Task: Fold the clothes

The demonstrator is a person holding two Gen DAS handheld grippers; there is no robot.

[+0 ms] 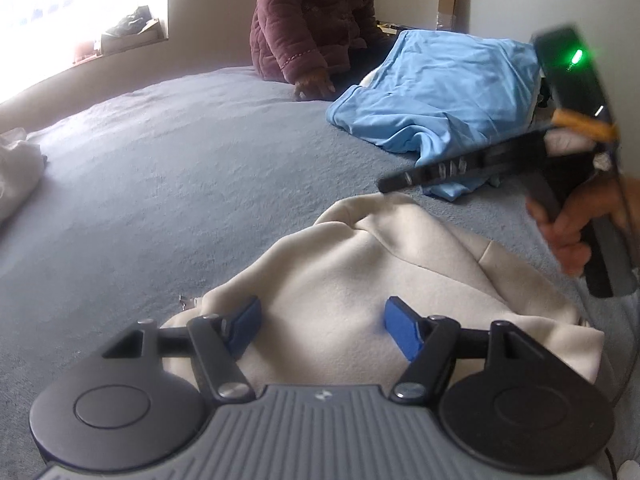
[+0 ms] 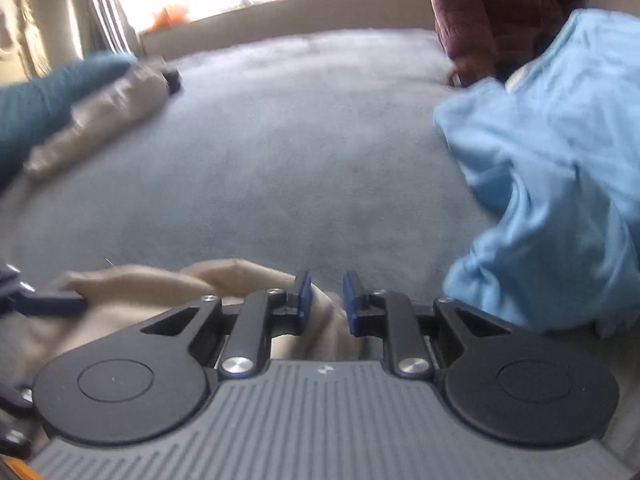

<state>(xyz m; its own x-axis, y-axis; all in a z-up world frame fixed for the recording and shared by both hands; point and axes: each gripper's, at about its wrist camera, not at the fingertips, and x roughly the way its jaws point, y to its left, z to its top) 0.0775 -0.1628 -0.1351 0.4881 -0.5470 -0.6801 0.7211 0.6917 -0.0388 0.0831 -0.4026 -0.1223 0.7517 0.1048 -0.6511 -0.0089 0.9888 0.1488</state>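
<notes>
A cream garment (image 1: pixel 352 280) lies bunched on the grey-blue bed cover (image 1: pixel 160 168). My left gripper (image 1: pixel 320 322) is open, its blue pads (image 1: pixel 244 326) spread wide just above the cream cloth. My right gripper shows in the left wrist view (image 1: pixel 404 182) at the right, held by a hand, above the garment's far edge. In the right wrist view my right gripper (image 2: pixel 326 300) has its pads (image 2: pixel 302 296) a small gap apart, with a fold of the cream garment (image 2: pixel 224 280) lying between and under them. The view is blurred.
A light blue garment (image 1: pixel 444 88) is heaped at the right (image 2: pixel 560 160). A person in a maroon quilted coat (image 1: pixel 312 16) leans a hand on the bed at the back. Pale cloth (image 1: pixel 16 172) lies at the left edge. A beige bundle (image 2: pixel 104 120) lies far left.
</notes>
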